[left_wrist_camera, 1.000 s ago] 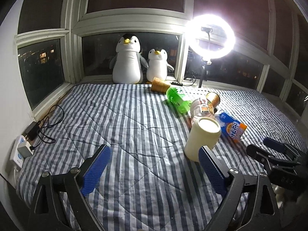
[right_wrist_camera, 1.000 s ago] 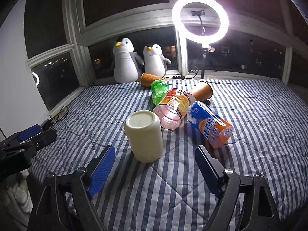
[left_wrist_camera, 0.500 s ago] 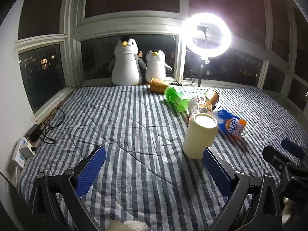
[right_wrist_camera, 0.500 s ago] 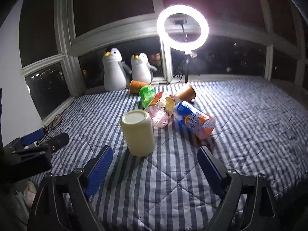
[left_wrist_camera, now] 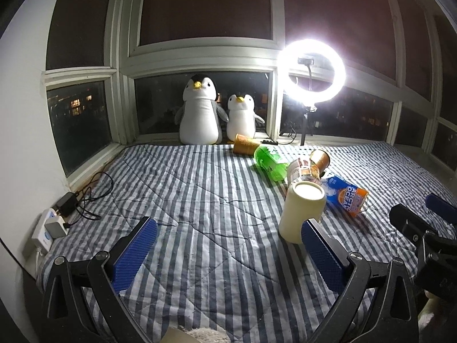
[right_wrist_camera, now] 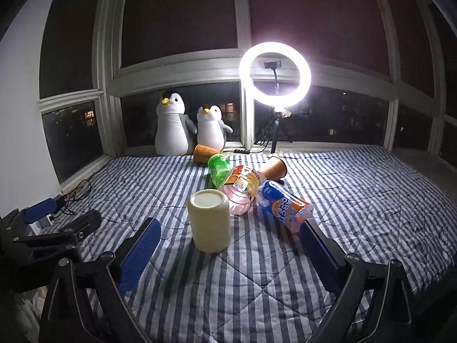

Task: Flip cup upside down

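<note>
Two grippers with blue pads, both spread wide and holding nothing, over the striped quilt.

Nearest we see the left gripper (left_wrist_camera: pixel 225 245) and the right gripper (right_wrist_camera: pixel 230 243); beyond them the cream cylindrical cup (right_wrist_camera: pixel 210 223) stands with its flat base up on the blue-and-white striped quilt (right_wrist_camera: pixel 357 200), then three plastic bottles (right_wrist_camera: pixel 242 190) lying together, and farthest two plush penguins (right_wrist_camera: pixel 171 127) beside the glowing ring light (right_wrist_camera: pixel 274 75).
</note>
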The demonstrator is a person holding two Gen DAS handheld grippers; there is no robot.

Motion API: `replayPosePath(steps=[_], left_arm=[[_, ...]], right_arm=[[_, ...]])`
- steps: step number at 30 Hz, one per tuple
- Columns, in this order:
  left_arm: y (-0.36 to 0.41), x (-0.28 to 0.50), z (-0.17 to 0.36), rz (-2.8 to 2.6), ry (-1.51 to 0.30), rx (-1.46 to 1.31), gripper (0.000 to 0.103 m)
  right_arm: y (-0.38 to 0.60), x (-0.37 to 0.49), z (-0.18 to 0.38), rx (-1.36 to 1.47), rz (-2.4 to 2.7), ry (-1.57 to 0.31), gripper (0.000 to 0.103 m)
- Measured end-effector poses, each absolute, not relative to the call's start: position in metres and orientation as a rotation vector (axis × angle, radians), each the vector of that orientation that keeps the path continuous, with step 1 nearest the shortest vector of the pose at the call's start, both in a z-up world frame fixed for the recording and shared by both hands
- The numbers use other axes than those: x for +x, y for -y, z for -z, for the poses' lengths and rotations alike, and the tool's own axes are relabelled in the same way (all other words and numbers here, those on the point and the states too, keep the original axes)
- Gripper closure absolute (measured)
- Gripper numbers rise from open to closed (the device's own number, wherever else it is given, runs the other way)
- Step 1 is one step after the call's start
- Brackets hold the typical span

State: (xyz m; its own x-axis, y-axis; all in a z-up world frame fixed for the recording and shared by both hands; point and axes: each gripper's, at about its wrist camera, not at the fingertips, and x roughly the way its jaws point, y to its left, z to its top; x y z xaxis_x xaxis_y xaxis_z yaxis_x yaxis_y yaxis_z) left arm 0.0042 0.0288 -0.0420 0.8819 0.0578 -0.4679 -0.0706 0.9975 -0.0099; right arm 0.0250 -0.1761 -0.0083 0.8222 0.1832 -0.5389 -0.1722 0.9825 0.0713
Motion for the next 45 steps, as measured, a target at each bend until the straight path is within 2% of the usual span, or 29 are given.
replayPosePath(steps=[45], left_arm=[[-0.024, 0.002, 0.035, -0.041, -0.473, -0.012, 0.001]], right_arm=[[0.188, 0.026, 0.012, 0.042, -0.163, -0.573, 0.007]])
